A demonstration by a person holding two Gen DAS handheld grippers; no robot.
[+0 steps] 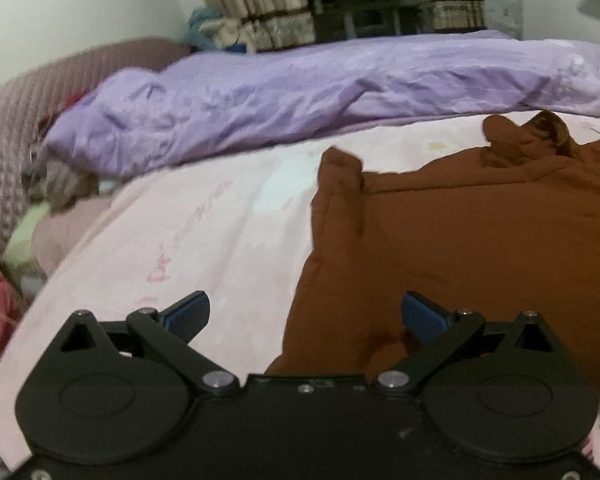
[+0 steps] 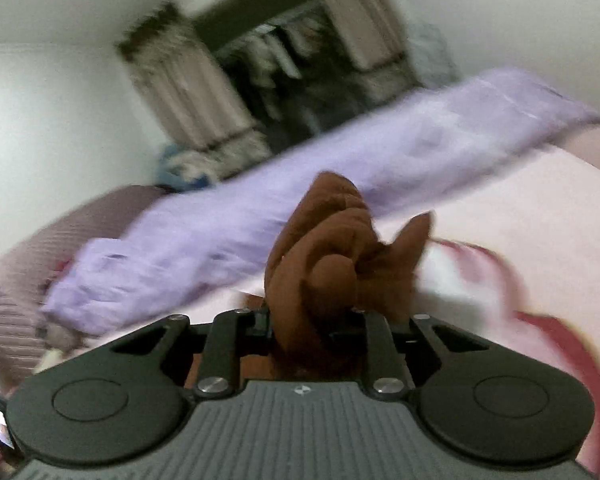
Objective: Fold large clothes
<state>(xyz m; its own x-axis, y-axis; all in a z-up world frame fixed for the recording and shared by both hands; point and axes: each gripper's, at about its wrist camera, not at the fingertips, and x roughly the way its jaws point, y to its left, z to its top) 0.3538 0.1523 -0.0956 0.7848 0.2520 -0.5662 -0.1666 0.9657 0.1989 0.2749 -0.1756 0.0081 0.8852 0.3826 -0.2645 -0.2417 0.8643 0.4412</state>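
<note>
We are working over a bed covered in a pale pink printed sheet (image 1: 220,240), with a crumpled lilac quilt (image 1: 300,92) lying along its far side. The task's thing, a large rust-brown padded garment (image 1: 480,240), lies spread on the sheet to the right in the left wrist view, reaching from the near edge toward the quilt.

Our left gripper (image 1: 306,314) hangs over the garment's near left edge with its blue-tipped jaws spread wide and holding nothing; the right tip sits over brown cloth, the left over bare sheet. Our right gripper (image 2: 312,320) has its jaws closed on a thick bunched wad of the same brown fabric (image 2: 328,248), which stands up in folds ahead of them.

The right wrist view is smeared, which suggests fast travel. We judge the main risk to be the bulky wad slipping from the jaws, or one-sided pulling dragging the whole garment askew, since the left side is not pinned. The left gripper could also pinch the sheet along with the hem.
</note>
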